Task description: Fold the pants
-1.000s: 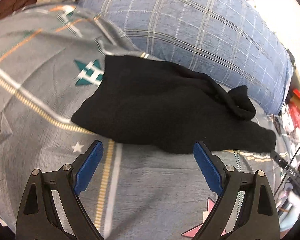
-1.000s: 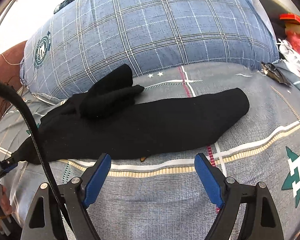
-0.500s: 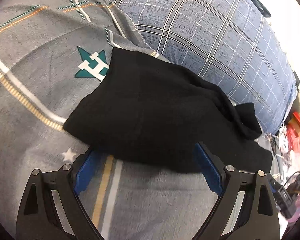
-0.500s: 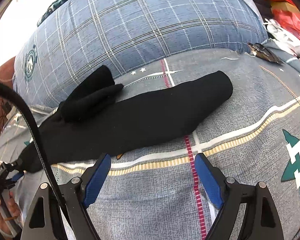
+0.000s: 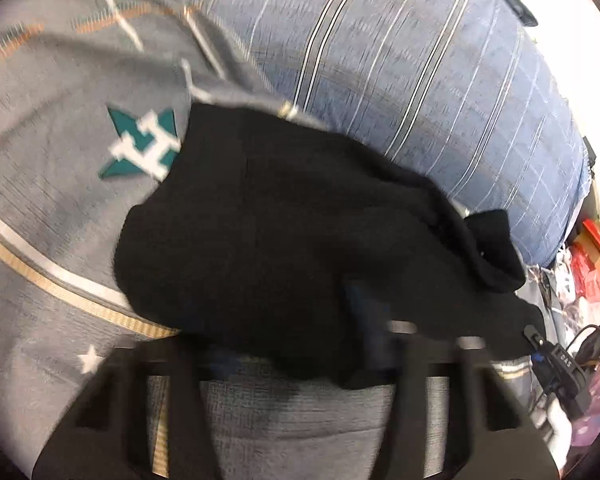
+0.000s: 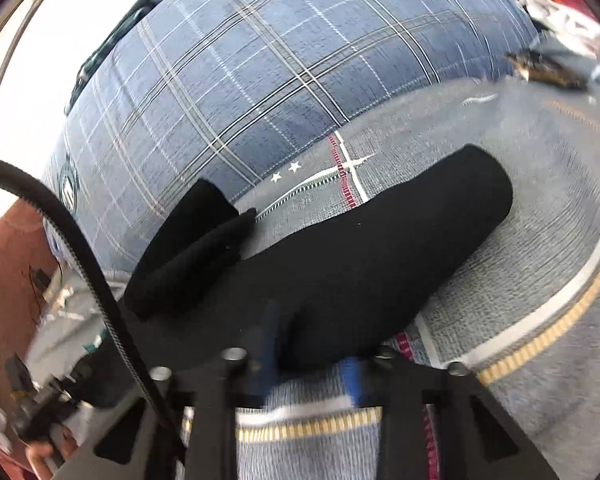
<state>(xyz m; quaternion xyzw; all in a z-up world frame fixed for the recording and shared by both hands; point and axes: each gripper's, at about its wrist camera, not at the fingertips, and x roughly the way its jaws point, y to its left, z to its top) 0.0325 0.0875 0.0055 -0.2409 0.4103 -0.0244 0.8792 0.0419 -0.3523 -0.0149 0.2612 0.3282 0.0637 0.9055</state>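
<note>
A grey bedspread (image 5: 52, 208) with gold and white stripes, small stars and a teal emblem covers the bed. Along its far edge lies a big blue plaid pillow (image 6: 260, 72), reaching nearly from side to side.

Black pants (image 6: 360, 264) lie stretched along the bedspread just in front of the pillow. One end is rounded over in a fold, toward the right in the right wrist view. A loose flap of the pants rests against the pillow's lower edge.

The left gripper (image 5: 296, 360) is at the near edge of the pants, its jaws closing with the black cloth bunched between them. The picture is too blurred to tell if the pads already press on it.

The right gripper (image 6: 308, 368) is also at the near edge, further along, jaws closing, with a pinch of cloth between the blue pads.

A black cable (image 6: 80, 256) curves along the left of the right wrist view.
</note>
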